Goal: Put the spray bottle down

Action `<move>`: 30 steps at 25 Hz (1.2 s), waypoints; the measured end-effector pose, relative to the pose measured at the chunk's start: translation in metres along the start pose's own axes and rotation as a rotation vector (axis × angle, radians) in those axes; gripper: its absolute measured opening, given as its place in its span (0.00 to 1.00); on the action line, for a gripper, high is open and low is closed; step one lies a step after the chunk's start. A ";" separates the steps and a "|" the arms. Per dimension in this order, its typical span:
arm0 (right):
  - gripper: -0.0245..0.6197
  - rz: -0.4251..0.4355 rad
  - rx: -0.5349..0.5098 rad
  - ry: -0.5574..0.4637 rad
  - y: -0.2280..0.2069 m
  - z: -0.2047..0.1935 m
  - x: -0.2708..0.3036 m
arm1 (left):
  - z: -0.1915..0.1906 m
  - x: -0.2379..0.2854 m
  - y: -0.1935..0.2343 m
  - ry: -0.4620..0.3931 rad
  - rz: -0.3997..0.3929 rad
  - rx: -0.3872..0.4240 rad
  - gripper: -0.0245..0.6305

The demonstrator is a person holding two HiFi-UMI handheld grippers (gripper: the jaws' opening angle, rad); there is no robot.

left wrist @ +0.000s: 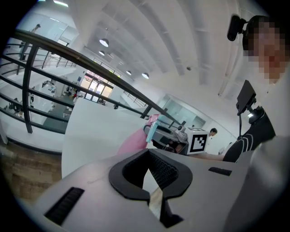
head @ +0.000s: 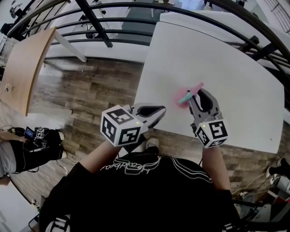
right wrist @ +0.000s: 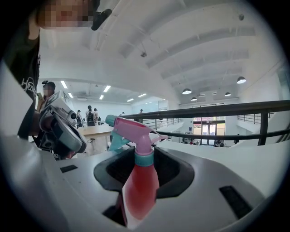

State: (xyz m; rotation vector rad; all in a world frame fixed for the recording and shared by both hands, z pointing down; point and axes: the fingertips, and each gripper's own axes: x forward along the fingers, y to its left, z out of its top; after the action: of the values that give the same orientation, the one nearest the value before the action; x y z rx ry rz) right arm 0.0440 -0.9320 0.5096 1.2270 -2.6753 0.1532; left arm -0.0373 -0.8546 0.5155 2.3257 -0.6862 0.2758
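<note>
A pink spray bottle (head: 182, 96) with a teal collar and trigger is clamped by its body between the jaws of my right gripper (head: 198, 94), over the near part of the white table (head: 217, 59). In the right gripper view the bottle (right wrist: 137, 156) fills the jaw gap of the right gripper (right wrist: 138, 199), nozzle pointing left. My left gripper (head: 159, 110) hovers at the table's front edge, left of the bottle, shut on nothing. The left gripper view shows the left gripper (left wrist: 152, 195) with pads meeting, and the bottle (left wrist: 135, 139) ahead. Whether the bottle touches the table is unclear.
A dark metal railing (head: 136, 8) curves round the table's far side. A wooden tabletop (head: 25, 63) stands at far left over plank flooring. A person (head: 20, 152) sits on the floor at lower left. Cables lie at lower right (head: 272, 181).
</note>
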 end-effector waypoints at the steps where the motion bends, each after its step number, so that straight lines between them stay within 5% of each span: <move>1: 0.25 -0.001 -0.007 -0.003 0.000 -0.004 0.002 | -0.002 0.001 0.003 0.002 0.003 -0.001 0.05; 12: 0.25 -0.005 -0.052 -0.052 0.001 -0.008 0.003 | -0.007 0.002 0.014 0.010 0.022 -0.028 0.05; 30: 0.25 -0.067 -0.024 0.030 -0.005 -0.012 -0.033 | -0.021 -0.004 -0.013 0.014 0.046 0.002 0.05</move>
State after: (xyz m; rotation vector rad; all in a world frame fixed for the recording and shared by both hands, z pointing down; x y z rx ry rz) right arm 0.0705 -0.9085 0.5136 1.2951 -2.5989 0.1283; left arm -0.0338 -0.8312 0.5227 2.3103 -0.7329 0.3140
